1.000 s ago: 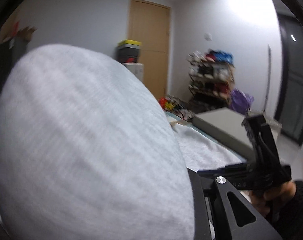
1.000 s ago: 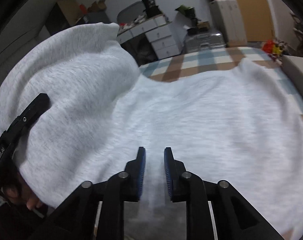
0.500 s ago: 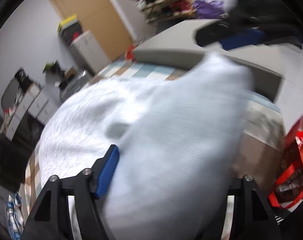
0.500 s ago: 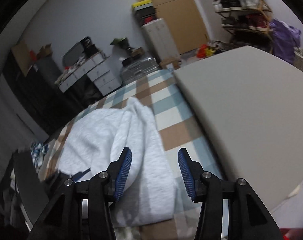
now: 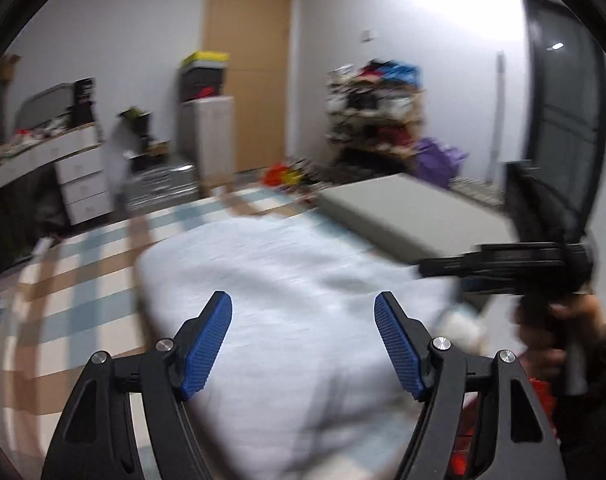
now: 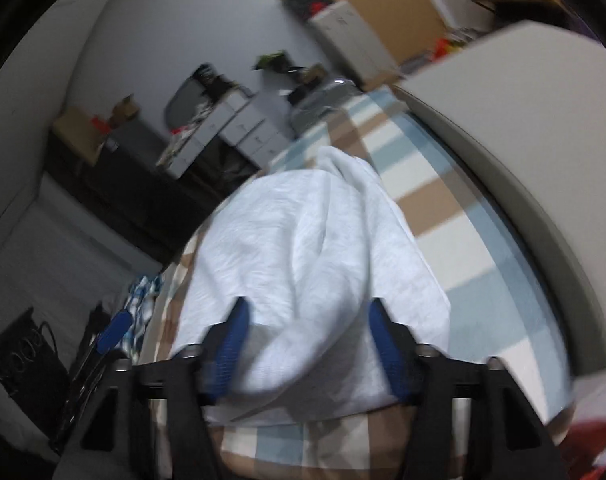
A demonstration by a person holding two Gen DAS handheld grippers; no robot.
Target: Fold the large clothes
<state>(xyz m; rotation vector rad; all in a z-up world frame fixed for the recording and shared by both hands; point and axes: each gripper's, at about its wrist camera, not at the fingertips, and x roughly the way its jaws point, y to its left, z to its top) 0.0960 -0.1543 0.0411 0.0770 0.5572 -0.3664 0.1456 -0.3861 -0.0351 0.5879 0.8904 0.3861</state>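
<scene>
A large light grey garment (image 5: 287, 280) lies folded over on the plaid bed sheet (image 5: 75, 292). My left gripper (image 5: 303, 340) hovers above its near part. Its blue pads (image 5: 207, 344) stand wide apart and still opening, with nothing between them. My right gripper (image 6: 309, 344) is low over the near edge of the garment (image 6: 303, 240). Its jaws are opening too, and a rounded fold of cloth lies between the pads (image 6: 231, 344), which do not press on it. The left wrist view shows the right gripper (image 5: 503, 268) at the right, held by a hand (image 5: 551, 328).
A thick grey slab (image 5: 415, 220) lies on the bed's right side, close to the garment. White drawers (image 5: 79, 176), a wooden door (image 5: 247, 64) and a cluttered rack (image 5: 375, 108) stand beyond the bed. A blue patterned cloth (image 6: 143, 300) and black bag (image 6: 23, 360) are at the left.
The left gripper held the garment raised and filling its view; it has let go, and the cloth now lies folded on the bed. Both grippers' jaws have spread apart. The right gripper has rolled.
</scene>
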